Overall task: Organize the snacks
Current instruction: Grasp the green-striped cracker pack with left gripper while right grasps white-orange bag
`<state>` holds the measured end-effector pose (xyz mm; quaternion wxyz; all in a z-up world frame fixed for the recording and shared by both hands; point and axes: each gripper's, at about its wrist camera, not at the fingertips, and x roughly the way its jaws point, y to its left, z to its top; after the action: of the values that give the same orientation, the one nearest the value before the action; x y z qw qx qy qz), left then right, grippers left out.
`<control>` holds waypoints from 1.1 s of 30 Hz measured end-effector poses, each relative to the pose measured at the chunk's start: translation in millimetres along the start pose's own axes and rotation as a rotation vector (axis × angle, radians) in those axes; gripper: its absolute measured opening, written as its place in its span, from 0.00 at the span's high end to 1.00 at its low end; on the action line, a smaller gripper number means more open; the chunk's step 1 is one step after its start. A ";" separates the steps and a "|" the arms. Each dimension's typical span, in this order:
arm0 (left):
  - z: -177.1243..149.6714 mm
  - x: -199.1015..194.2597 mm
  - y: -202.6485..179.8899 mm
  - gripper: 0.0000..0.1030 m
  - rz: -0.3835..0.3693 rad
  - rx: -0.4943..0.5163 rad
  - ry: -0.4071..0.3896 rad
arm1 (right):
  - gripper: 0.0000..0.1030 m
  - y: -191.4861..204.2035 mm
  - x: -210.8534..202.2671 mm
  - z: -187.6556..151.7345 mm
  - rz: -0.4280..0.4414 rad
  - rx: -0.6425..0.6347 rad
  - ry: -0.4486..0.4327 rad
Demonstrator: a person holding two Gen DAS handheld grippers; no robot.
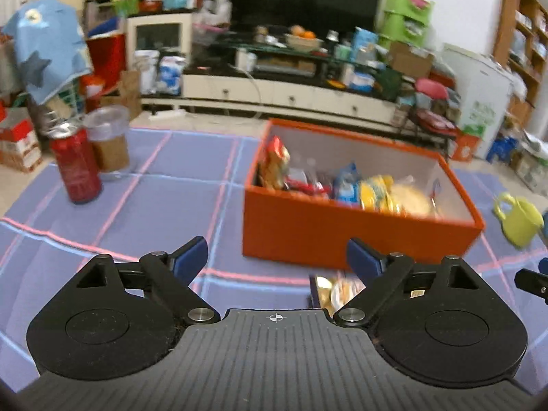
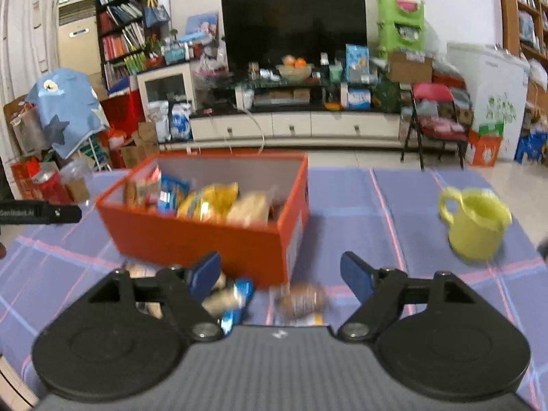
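Jaws wide on left gripper (image 1: pixel 276 257) and right gripper (image 2: pixel 280 272), nothing held; orange box (image 2: pixel 191 236) holds snack packets (image 2: pixel 212 202).

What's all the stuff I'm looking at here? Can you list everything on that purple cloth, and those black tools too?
Box: one, orange, open, middle of the cloth, filled with snack packets.
Loose snack packets: a few, blue, tan and brown, on the cloth in front of the box; blurred, so no exact count.
Mug: one, yellow-green, right of the box.
Can: one, red, left of the box.
Cup: one, clear plastic with a brown sleeve, just behind the can.
Cloth: one, purple with pink and pale blue lines, under everything.
Left gripper: one, black with blue fingers, open, nothing between them.
Right gripper: one, black with blue fingers, open, above the loose packets.
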<state>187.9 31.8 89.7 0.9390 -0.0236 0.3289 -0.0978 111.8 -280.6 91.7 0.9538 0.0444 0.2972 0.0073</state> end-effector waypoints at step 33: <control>-52.1 63.0 -61.5 0.29 -0.354 0.765 0.054 | 0.01 -11.7 49.0 -48.9 0.096 -0.128 0.178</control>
<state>193.3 -40.0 17.0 0.8399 0.2732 0.2841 -0.3732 124.2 -286.3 22.8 0.9230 -0.0031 0.3774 0.0759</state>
